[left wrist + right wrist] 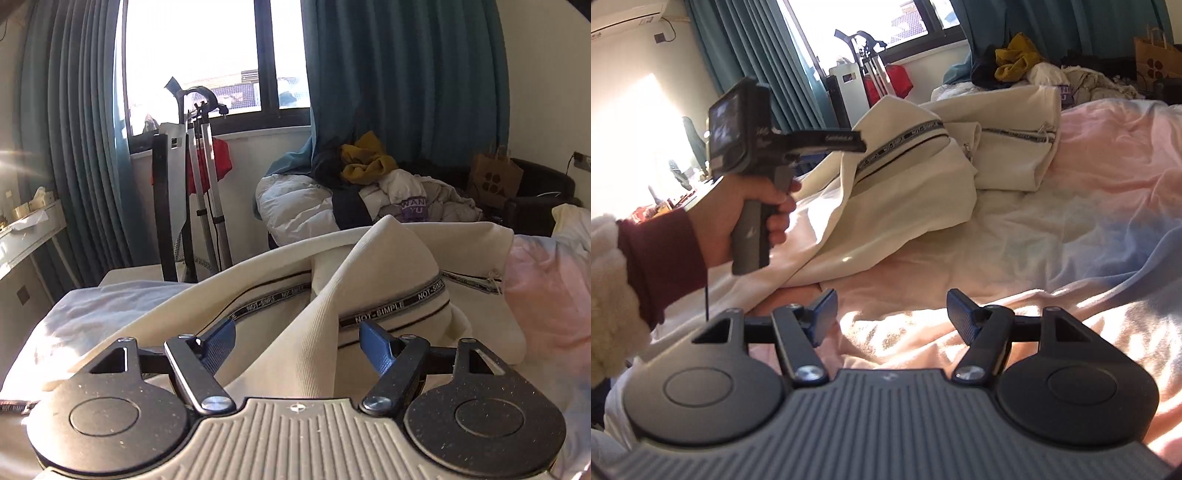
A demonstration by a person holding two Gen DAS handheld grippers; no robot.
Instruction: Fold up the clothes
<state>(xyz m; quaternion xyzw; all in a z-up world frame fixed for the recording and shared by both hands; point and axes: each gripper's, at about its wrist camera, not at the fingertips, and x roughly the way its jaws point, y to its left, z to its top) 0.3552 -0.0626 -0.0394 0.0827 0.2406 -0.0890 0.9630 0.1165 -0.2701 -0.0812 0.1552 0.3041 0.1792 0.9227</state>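
Note:
A cream garment (373, 273) with a black "NOT-SIMPLE" band lies on the bed, one part raised in a peak; it also shows in the right wrist view (908, 173). My left gripper (297, 341) is open, its blue fingers either side of a raised fold of the cream cloth. In the right wrist view the left tool (753, 147) is held by a hand beside the garment, its fingers hidden by its body. My right gripper (891, 314) is open and empty, above the bedsheet in front of the garment.
The bed has a pink and blue sheet (1089, 206). A pile of clothes (369, 184) sits beyond the bed under teal curtains (402, 74). A folded stand (199, 177) leans by the window. A paper bag (495, 177) stands at right. A shelf (26, 229) is at left.

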